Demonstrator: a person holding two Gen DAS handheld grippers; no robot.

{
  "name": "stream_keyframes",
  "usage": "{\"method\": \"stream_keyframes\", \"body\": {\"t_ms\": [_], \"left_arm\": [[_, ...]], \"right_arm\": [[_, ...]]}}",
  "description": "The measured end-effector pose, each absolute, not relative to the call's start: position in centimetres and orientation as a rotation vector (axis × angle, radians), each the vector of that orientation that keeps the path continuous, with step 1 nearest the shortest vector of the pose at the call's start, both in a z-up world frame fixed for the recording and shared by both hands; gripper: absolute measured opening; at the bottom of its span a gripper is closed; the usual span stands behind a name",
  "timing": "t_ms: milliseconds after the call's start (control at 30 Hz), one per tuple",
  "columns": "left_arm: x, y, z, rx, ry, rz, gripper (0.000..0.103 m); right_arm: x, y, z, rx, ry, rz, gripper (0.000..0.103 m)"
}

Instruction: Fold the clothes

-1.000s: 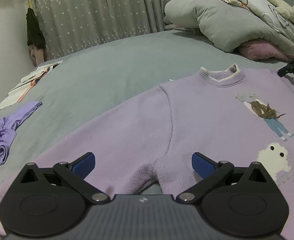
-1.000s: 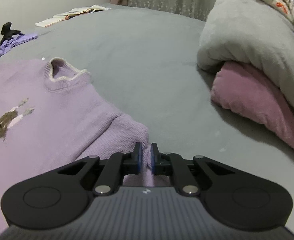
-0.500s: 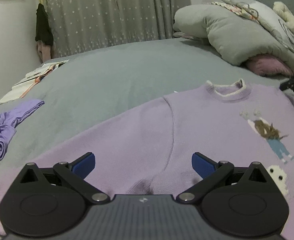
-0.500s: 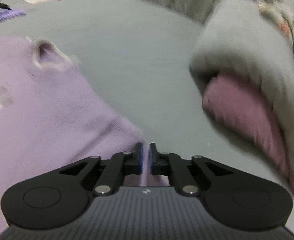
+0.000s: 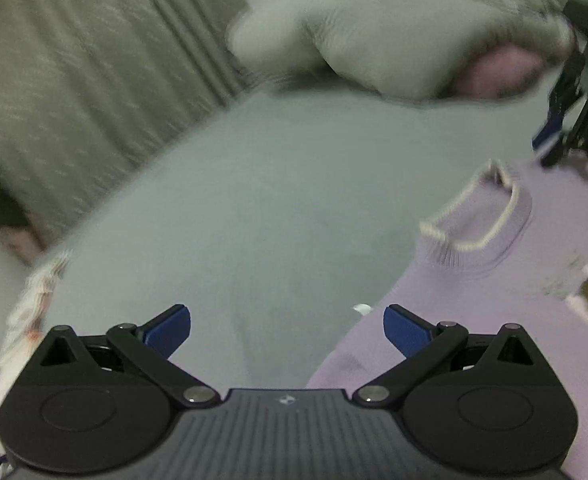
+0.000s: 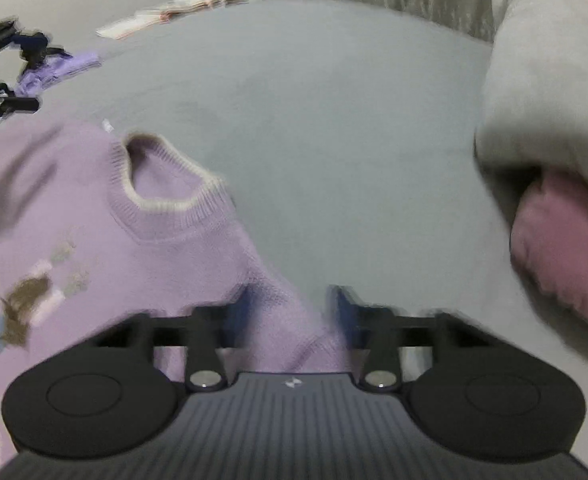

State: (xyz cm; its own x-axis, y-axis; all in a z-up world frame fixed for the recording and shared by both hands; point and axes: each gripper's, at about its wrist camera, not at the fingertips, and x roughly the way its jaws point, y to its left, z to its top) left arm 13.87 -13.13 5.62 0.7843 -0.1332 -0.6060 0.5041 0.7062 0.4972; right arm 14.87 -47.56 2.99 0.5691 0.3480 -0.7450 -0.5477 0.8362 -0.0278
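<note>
Lilac ribbed knit fills your near view: the sweater (image 6: 142, 248) lies flat on the grey bedsheet (image 6: 333, 128), its cream-edged collar toward the far side of the bed. Your right gripper (image 6: 290, 312) has just been closing; its blurred blue pads stand a little apart with a fold of the sweater's shoulder between them, and whether they press it you cannot tell. Your left gripper (image 5: 286, 328) is spread wide, one pad over bare sheet, the other over the sweater's edge, holding nothing. Farther off sit a soft grey duvet (image 6: 545, 72) bunched over a pink pillow (image 6: 565, 248), a small purple garment (image 6: 58, 68), papers (image 6: 182, 8) and curtains (image 5: 74, 80).
</note>
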Motion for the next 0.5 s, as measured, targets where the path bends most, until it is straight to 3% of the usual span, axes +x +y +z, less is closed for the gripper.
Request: {"method": "stream_keyframes", "body": {"t_ms": [133,200,267,367,433,500], "left_arm": [[17.1,-15.2,2.1,0.794,0.617,-0.433,0.102],[16.8,-15.5,1.6,0.815,0.577,-0.502,0.101],[16.6,-14.9,2.1,0.769,0.583,-0.641,0.079],[17.3,-14.1,2.1,0.725,0.609,-0.695,0.074],[18.2,-13.7,1.6,0.687,0.623,-0.706,0.061],[18.4,-14.0,1.5,0.643,0.65,-0.736,0.031]], "right_arm": [[14.5,-47.3,3.1,-0.284,0.785,0.52,0.019],[14.7,-47.5,3.2,-0.291,0.761,0.507,0.009],[14.9,-47.5,3.3,-0.287,0.731,0.485,0.006],[14.7,-47.9,2.9,-0.274,0.725,0.477,0.005],[14.8,-47.9,2.7,-0.268,0.732,0.479,0.005],[14.7,-48.0,3.0,-0.243,0.741,0.495,0.01]]}}
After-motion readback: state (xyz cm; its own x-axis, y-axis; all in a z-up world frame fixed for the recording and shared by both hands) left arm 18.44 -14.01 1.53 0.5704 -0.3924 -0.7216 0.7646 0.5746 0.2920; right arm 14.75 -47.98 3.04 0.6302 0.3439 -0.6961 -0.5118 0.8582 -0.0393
